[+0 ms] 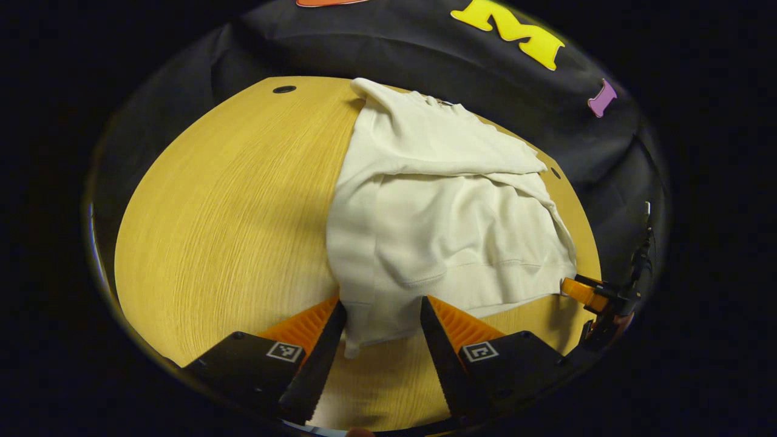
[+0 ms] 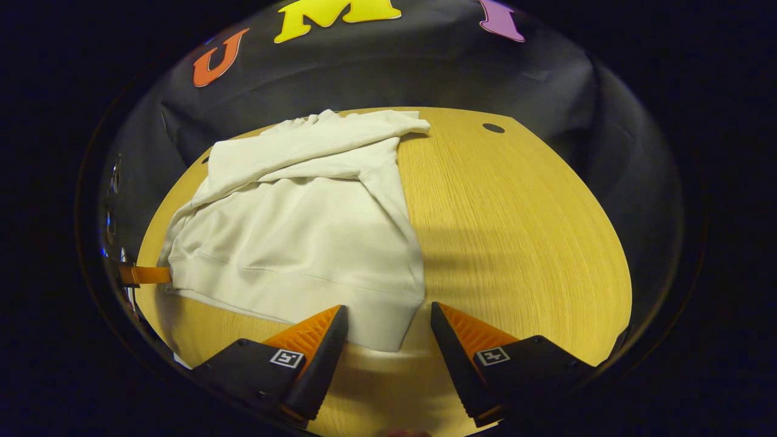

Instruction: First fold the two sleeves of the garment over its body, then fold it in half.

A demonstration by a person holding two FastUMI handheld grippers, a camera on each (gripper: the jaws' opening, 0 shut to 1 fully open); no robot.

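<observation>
A white long-sleeved garment [image 1: 449,212] lies flat on the yellow wooden table [image 1: 230,212], both sleeves laid across its body. My left gripper [image 1: 381,303] is open at the near edge, with one hem corner lying between its fingers. At the other hem corner, a finger of my right gripper [image 1: 580,290] shows at the far right. In the right gripper view the garment [image 2: 303,230] covers the left half of the table [image 2: 516,230]. My right gripper [image 2: 388,307] is open around its hem corner. A finger of the left gripper [image 2: 145,275] shows at the far left hem.
The black cloth wall [image 1: 425,54] runs close behind the table. A small round hole [image 1: 284,89] marks the table's far corner, and there is another hole [image 2: 493,128] on the other side. Bare wood lies beside the garment.
</observation>
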